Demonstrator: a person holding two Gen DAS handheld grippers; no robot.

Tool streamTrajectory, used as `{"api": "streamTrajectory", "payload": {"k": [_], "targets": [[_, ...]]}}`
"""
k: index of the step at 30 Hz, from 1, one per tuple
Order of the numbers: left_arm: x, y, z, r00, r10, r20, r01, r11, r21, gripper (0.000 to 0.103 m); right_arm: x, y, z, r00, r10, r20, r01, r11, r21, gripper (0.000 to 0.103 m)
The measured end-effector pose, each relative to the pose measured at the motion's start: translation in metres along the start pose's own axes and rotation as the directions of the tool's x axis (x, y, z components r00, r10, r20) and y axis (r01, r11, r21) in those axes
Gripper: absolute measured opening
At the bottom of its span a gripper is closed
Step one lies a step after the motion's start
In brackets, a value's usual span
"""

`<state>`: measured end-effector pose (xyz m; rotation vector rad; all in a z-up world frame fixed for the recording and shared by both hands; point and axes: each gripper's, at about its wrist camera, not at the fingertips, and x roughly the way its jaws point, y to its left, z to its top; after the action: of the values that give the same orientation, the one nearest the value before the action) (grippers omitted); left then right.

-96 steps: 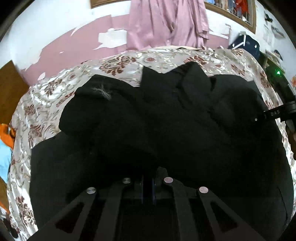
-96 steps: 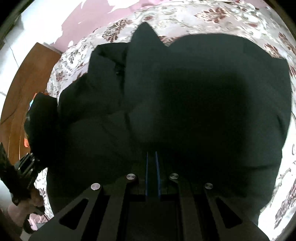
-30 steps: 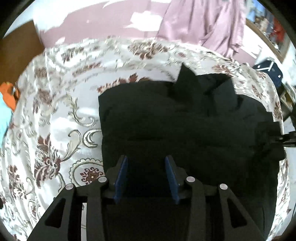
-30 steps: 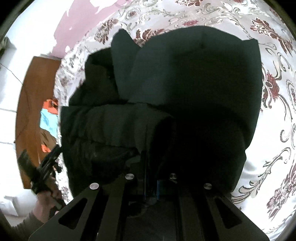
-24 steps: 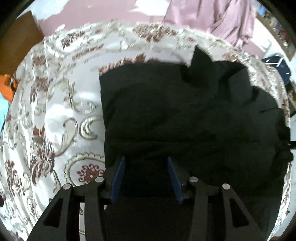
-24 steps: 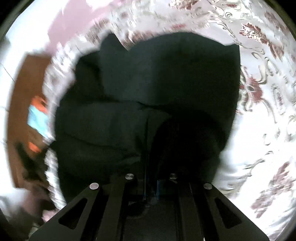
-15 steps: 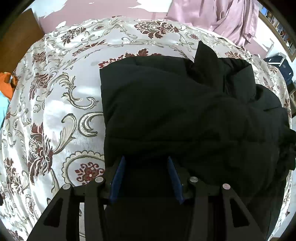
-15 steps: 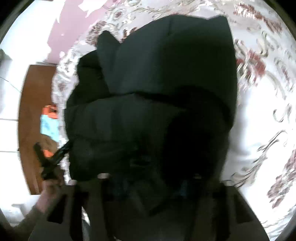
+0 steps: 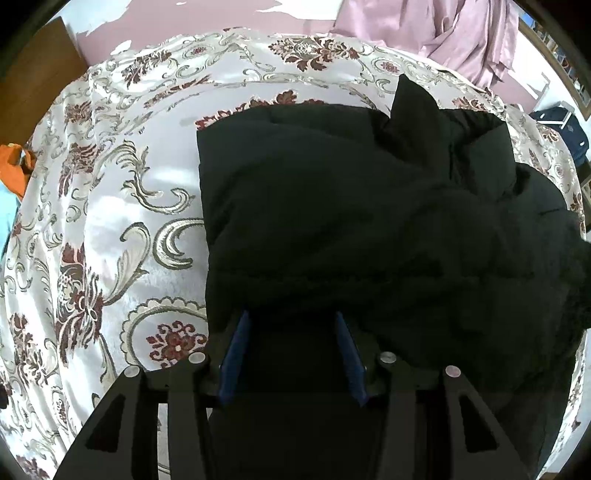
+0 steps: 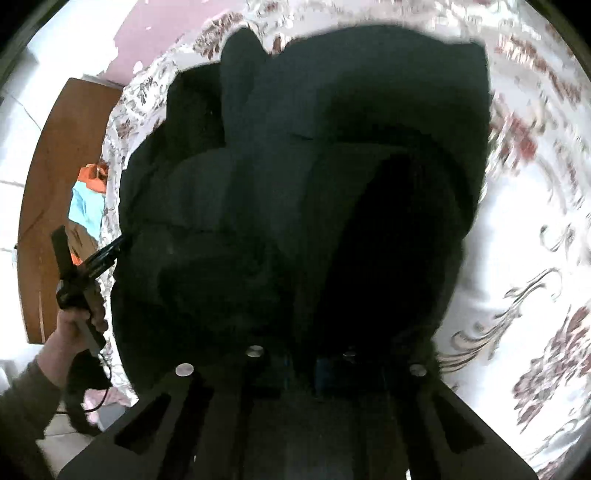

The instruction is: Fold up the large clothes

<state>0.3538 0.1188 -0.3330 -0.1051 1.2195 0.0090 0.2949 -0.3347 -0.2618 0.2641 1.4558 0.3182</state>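
A large black padded jacket (image 9: 351,221) lies folded in a thick bundle on the floral bedspread (image 9: 110,229). My left gripper (image 9: 291,325) is open, its blue pads on either side of the jacket's near edge, with black cloth lying between them. In the right wrist view the jacket (image 10: 295,184) fills the middle. My right gripper (image 10: 303,365) is pressed into the dark cloth; its jaws stand close together and seem shut on a fold of the jacket. The left gripper (image 10: 107,254) also shows there at the jacket's left side, held by a hand.
A pink wall and hanging pink cloth (image 9: 443,33) stand behind the bed. A wooden door (image 10: 55,177) and orange and blue cloth (image 10: 86,199) are at the left. A dark blue bag (image 9: 561,129) sits at the far right.
The left gripper has opened and let go since three seconds ago, and the jacket now lies folded smaller. The right gripper has kept moving with the cloth; the left has barely moved lately.
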Motion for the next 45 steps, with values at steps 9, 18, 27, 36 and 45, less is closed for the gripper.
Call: {"api": "streamTrajectory", "payload": {"k": [9,18,27,36,45], "targets": [[0.007,0.003,0.001,1.0,-0.012,-0.024,0.012,0.999,-0.031,0.048,0.006,0.003,0.006,0.988,-0.151,-0.021,0.15,0.989,-0.017,0.01],[-0.008,0.007,-0.006,1.0,-0.005,0.022,0.005,1.0,-0.022,0.048,-0.071,0.051,-0.004,0.936,-0.216,0.277,0.263,0.954,-0.147,0.028],[0.01,0.006,-0.006,0.999,0.049,-0.002,-0.049,0.999,-0.013,0.057,0.047,0.104,0.032,0.992,-0.023,0.124,0.059,0.953,-0.298,0.028],[0.007,0.022,-0.012,0.998,0.068,0.016,-0.067,0.996,-0.066,0.087,0.063,0.063,0.012,0.996,0.003,0.092,0.017,0.975,-0.221,0.027],[-0.006,-0.003,-0.036,0.997,0.076,0.026,-0.077,0.994,0.071,0.086,0.023,0.019,-0.015,0.988,-0.043,0.148,0.07,0.98,-0.188,0.027]]}}
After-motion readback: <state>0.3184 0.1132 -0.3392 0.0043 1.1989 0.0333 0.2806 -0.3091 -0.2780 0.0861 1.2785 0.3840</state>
